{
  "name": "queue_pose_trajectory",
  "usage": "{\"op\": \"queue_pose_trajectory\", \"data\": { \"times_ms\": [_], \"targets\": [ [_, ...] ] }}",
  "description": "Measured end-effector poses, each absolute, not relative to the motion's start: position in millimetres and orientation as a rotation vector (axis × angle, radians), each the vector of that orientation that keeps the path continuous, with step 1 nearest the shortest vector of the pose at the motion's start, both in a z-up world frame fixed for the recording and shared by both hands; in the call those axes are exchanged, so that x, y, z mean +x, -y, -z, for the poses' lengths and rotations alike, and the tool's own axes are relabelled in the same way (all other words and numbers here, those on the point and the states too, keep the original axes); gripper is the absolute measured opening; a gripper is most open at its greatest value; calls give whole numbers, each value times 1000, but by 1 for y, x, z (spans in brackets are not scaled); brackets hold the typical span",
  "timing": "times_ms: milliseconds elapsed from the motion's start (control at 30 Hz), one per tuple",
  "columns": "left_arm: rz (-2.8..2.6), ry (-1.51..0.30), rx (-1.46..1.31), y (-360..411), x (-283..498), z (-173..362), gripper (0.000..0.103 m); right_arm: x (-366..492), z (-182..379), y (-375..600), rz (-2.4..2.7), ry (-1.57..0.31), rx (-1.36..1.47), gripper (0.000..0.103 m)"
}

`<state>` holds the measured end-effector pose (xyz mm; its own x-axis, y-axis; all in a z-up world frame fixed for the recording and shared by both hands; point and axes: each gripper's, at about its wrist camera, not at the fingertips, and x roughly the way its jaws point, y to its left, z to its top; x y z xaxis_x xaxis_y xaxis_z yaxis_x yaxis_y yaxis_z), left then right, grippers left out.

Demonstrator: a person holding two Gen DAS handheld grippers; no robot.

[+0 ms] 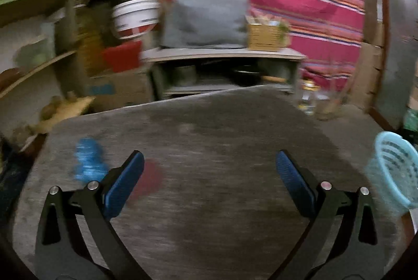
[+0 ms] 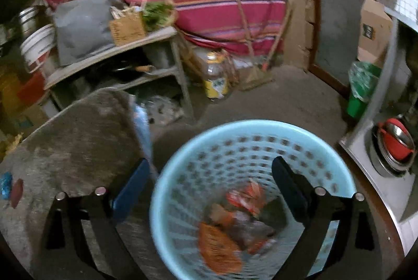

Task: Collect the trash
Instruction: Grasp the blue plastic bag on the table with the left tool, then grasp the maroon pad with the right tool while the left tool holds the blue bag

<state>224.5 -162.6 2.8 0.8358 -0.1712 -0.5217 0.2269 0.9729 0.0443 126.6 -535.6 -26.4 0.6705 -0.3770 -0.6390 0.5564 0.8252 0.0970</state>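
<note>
My right gripper point(image 2: 210, 184) hangs wide open, empty, over the blue basket point(image 2: 167, 191) full of wrappers point(image 2: 219, 243). Only my left gripper point(image 1: 210, 175), also released, shows the blue scrap point(image 1: 88, 162) on the counter point(image 1: 209, 123) properly.

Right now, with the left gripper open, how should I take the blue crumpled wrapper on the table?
Probably come from above and pinch the blue wrapper across its narrow middle: it lies low and crumpled on the table, left of the left gripper, beside a dark red scrap.

Bare grey table point(image 1: 209, 162) open ahead of my left jaws, blue wrapper point(image 1: 88, 162) just left, basket point(image 2: 167, 201) mouth clear beneath my right, counter point(image 2: 378, 175) crowding its right.
</note>
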Motion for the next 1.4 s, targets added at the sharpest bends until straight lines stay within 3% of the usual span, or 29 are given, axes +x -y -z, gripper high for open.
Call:
{"op": "queue_pose_trajectory", "data": {
  "times_ms": [233, 300, 367, 767, 833, 1000, 1100, 1400],
  "targets": [
    [85, -568, 95, 92, 262, -2, 98, 170, 25, 471, 432, -643, 249, 93],
    [44, -597, 94, 74, 274, 6, 98, 182, 26, 450, 393, -642, 239, 93],
    [27, -620, 90, 62, 281, 15, 98, 193, 28, 432, 378, -649, 217, 100],
    [-26, -770, -2, 3, 334, 68, 97, 244, 36, 362, 344, -698, 120, 99],
    [-9, -780, 0, 3, 339, 73, 92, 250, 36, 351, 320, -697, 102, 99],
    [68, -828, -30, -4, 348, 84, 55, 261, 37, 316, 281, -668, 32, 99],
    [86, -815, -12, -6, 345, 82, 39, 269, 38, 289, 250, -683, -14, 99],
    [36, -744, -3, -59, 297, 55, 36, 288, 52, 207, 12, -797, 46, 99]
  ]
}}
